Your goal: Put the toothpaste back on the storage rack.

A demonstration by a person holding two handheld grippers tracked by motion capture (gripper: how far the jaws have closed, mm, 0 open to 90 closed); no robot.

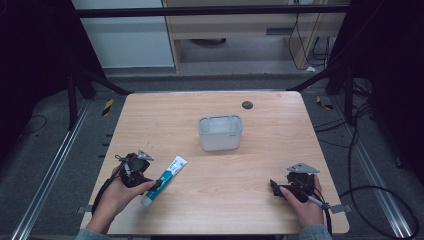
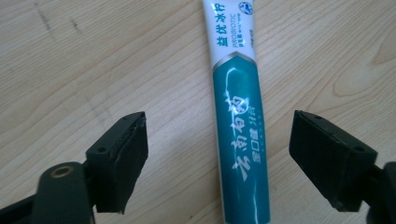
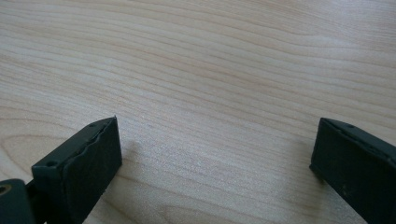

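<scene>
Toothpaste tube lies flat on the wooden table between my left gripper's wide-spread jaws, untouched, while my right gripper gapes equally wide over bare wood, holding nothing.

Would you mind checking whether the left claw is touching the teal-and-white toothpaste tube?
Apart: the left gripper view shows the left claw open, wood visible between each jaw and the teal-and-white toothpaste tube.
</scene>
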